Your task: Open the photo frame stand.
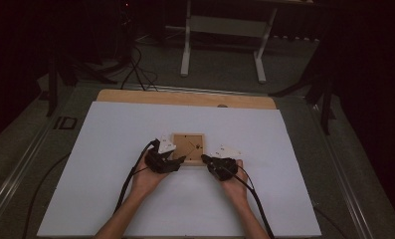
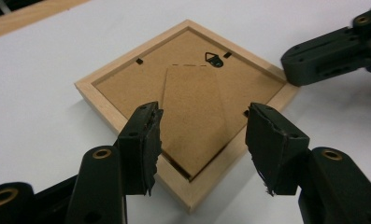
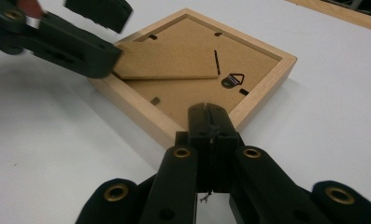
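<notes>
At frame centre on the white tabletop (image 1: pixel 110 199), our shut right gripper (image 3: pixel 210 122) pins the face-down picture frame (image 2: pixel 127 81) while our left gripper (image 2: pixel 202 140), jaws apart, straddles its stand flap (image 2: pixel 192 116).

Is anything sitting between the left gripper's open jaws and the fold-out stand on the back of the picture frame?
Nothing visible does. The left gripper has its jaws open over the near corner of the picture frame, astride the stand, with only air between. The right gripper is shut at another corner.
</notes>
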`<state>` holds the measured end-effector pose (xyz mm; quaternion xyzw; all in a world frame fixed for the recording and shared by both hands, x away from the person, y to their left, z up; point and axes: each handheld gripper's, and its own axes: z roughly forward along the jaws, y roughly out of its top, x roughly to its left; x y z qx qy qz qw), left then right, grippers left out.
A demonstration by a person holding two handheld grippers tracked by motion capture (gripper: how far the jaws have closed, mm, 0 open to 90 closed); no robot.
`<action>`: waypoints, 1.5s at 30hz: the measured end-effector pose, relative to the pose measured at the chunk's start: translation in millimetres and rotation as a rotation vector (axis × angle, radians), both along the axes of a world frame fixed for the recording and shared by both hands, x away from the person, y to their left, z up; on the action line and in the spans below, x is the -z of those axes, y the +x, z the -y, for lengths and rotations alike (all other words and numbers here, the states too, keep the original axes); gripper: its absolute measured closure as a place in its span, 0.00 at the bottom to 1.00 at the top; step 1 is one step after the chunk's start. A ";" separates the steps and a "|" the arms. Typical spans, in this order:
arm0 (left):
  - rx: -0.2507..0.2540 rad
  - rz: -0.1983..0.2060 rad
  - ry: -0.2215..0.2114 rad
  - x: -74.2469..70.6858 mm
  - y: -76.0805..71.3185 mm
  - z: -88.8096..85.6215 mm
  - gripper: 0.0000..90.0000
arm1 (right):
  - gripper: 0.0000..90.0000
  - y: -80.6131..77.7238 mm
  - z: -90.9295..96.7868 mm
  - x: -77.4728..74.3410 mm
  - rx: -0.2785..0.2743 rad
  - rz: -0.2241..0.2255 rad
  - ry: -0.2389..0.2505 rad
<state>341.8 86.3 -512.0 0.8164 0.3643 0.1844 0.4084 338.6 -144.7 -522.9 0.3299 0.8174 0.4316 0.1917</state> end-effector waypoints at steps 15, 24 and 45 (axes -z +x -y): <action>-0.037 -0.011 0.024 7.9 10.9 6.8 0.52 | 1.00 -0.6 -0.5 0.4 0.002 0.004 0.000; -0.029 0.001 0.062 2.6 10.2 11.7 0.57 | 1.00 -1.2 -1.0 0.4 0.001 0.004 -0.002; -0.039 -0.005 0.041 -14.4 13.1 14.3 0.56 | 1.00 -1.4 -1.1 0.5 0.000 0.008 -0.004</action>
